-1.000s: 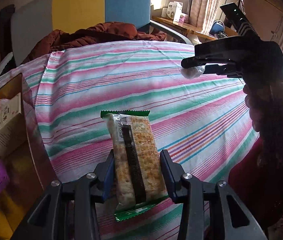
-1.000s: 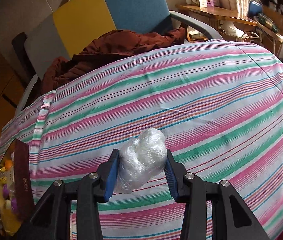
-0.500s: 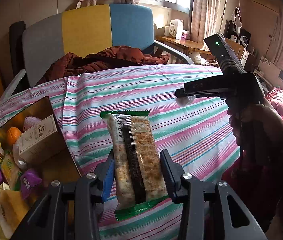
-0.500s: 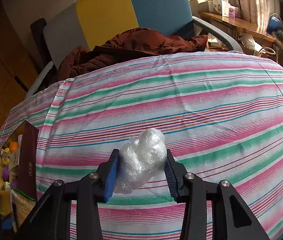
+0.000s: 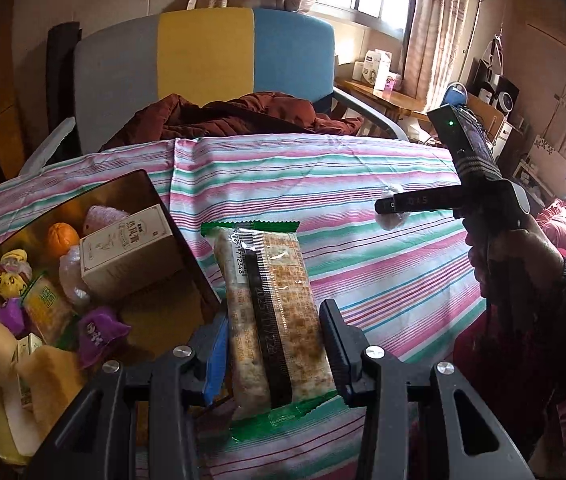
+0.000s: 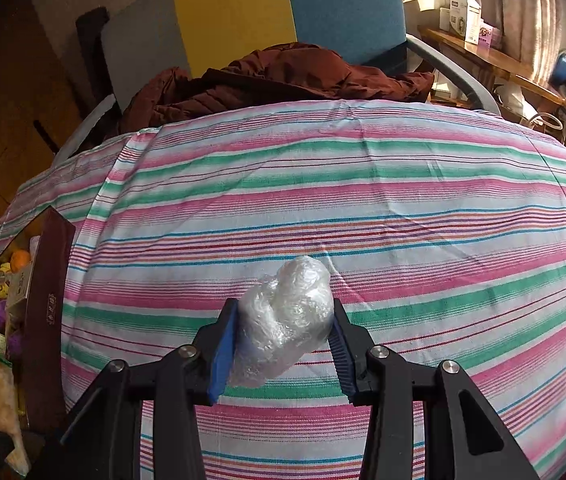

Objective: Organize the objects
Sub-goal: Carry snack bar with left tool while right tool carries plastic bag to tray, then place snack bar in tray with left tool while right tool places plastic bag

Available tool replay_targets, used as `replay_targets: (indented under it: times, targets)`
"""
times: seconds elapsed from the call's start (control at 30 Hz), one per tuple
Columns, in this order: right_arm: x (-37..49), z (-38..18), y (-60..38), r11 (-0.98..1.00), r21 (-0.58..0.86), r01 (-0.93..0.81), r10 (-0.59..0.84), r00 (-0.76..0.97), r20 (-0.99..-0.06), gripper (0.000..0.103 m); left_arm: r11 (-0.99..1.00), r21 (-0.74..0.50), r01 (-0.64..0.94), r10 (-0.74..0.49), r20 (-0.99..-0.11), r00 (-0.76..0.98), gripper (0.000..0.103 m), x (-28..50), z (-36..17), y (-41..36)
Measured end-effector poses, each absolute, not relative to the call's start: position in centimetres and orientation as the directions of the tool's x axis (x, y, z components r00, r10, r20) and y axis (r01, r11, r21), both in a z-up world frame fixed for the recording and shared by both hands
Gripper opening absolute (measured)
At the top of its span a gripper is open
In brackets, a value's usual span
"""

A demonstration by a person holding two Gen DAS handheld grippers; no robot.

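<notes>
- Your left gripper [image 5: 273, 350] is clamped on the cracker pack [image 5: 273, 312]: both pads press its long sides, and the green-edged wrapper sticks out past the jaws at the near and far ends.
- The pack is held off the striped cloth [image 5: 323, 184], just right of the tray's near-right wall.
- The dark tray [image 5: 151, 184] sits at the left on the cloth. Inside it: a white carton [image 5: 127, 252], an orange fruit [image 5: 62, 237], purple wrapped sweets [image 5: 99, 330], a yellow wrapped sweet [image 5: 11, 272] and a yellow snack pack [image 5: 49, 306], all packed close together.
- Your right gripper [image 6: 283, 340] is closed on the crumpled clear plastic wad [image 6: 287, 320]; both pads touch it, with the wad bulging out past the fingertips.
- The wad is in the air over the middle of the cloth, well apart from the tray at the far left of that view.
- In the left view your right gripper shows at the right edge, side-on, with the wad [image 5: 391, 220] at its tip and your hand [image 5: 515, 264] on the handle.
- Beyond the far edge of the cloth: a dark red jacket [image 6: 283, 76] heaped on a grey, yellow and blue chair [image 6: 239, 12].
- A wooden shelf [image 6: 487, 60] with small boxes stands far right.
</notes>
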State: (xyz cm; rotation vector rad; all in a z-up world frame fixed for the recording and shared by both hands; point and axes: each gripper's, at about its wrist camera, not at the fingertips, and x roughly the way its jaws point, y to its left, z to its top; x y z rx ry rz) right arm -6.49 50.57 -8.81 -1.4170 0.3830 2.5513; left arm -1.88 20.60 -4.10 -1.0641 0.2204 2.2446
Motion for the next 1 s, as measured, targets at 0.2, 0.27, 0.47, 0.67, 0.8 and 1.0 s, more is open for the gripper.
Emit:
replay_targets:
  times: [0.2,0.27,0.47,0.67,0.8,1.0]
  targets:
    - [-6.6,-9.2,49.8,-0.954,0.092,-0.285,0.066,-0.501,-0.863,0.044,-0.820,-0.145,-0.553,0.461,-0.741,-0.488,0.043,-2.7,-4.0,16.6]
    - [-6.6,-9.3,49.7,-0.955,0.088,-0.282,0.067,-0.498,-0.865,0.044,-0.838,-0.156,-0.523,0.453,-0.734,-0.506,0.043,-3.1,-3.5,14.6]
    - [-6.8,-9.2,47.6,-0.975,0.046,-0.217,0.066,-0.482,-0.873,0.044,-0.904,-0.184,-0.387,0.391,-0.721,-0.572,0.043,-4.6,-2.5,7.5]
    - [-6.0,-5.1,42.9,-0.988,0.093,-0.122,-0.008,-0.564,-0.825,0.044,-0.943,-0.220,-0.251,0.331,-0.719,-0.611,0.043,-5.4,-2.7,1.5]
    - [-5.0,-2.5,37.1,-0.989,0.148,0.001,-0.117,-0.625,-0.772,0.044,-0.942,-0.259,-0.212,0.334,-0.712,-0.617,0.043,-5.7,-2.8,-0.4]
    - [-3.7,-2.3,27.9,-0.958,0.225,0.177,-0.285,-0.622,-0.730,0.044,-0.906,-0.351,-0.236,0.421,-0.702,-0.574,0.043,-6.4,-3.0,0.1]
